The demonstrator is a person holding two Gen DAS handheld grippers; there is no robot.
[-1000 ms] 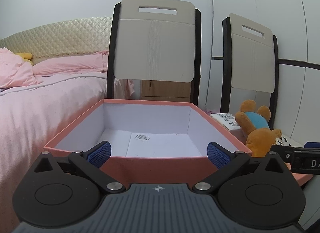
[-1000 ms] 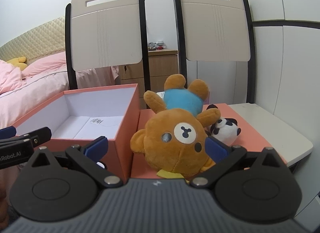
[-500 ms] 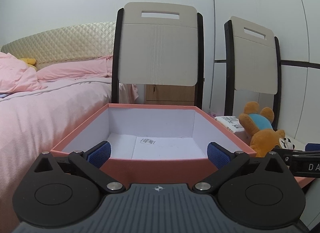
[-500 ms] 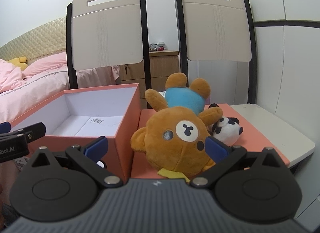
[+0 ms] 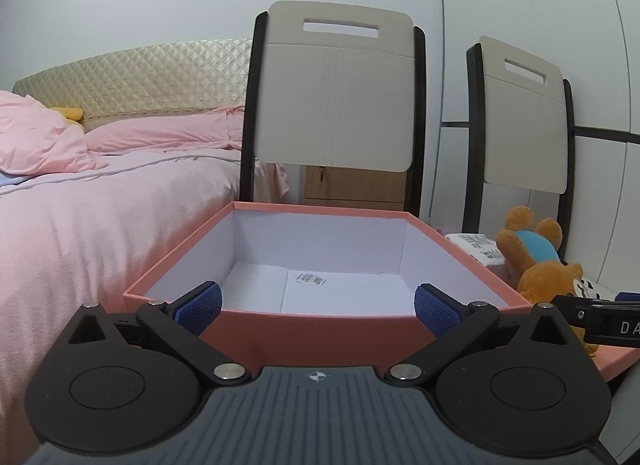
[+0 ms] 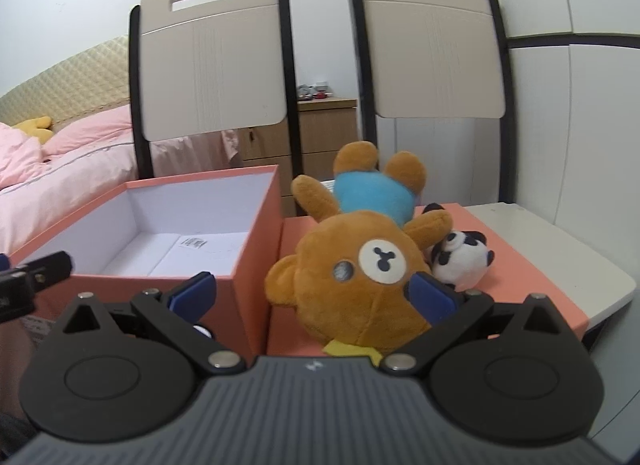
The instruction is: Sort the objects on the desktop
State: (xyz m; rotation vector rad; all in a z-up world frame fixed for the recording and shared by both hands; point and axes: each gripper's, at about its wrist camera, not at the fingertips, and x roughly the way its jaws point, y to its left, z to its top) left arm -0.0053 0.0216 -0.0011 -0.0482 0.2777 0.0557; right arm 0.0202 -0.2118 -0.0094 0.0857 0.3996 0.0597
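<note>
Two claws spread wide, nothing pinched in either, sorting seemingly not yet begun. At far left, a pink bed (image 5: 100, 201). Next, left claw (image 5: 318, 307) poised at the near wall of the open salmon box (image 5: 320, 339), bare inside save for a small label (image 5: 310, 278) on the white floor. Beyond, at 12 o'clock, two chairs (image 5: 334, 93). To the right, right claw (image 6: 312, 293) closing on the brown bear (image 6: 360, 277), flat on its back on the salmon lid (image 6: 532, 265), head toward the camera, blue shirt at 12 o'clock; right pad (image 6: 430, 297) apparently brushing its cheek, left pad clear of it. Just beside the bear at 3 o'clock, a small panda plush (image 6: 460, 259). Behind the bear, a white packet (image 5: 476, 249). Farthest right, the pale table (image 6: 576, 265). Left to do, by the look of it: bear, panda and packet into the box.
</note>
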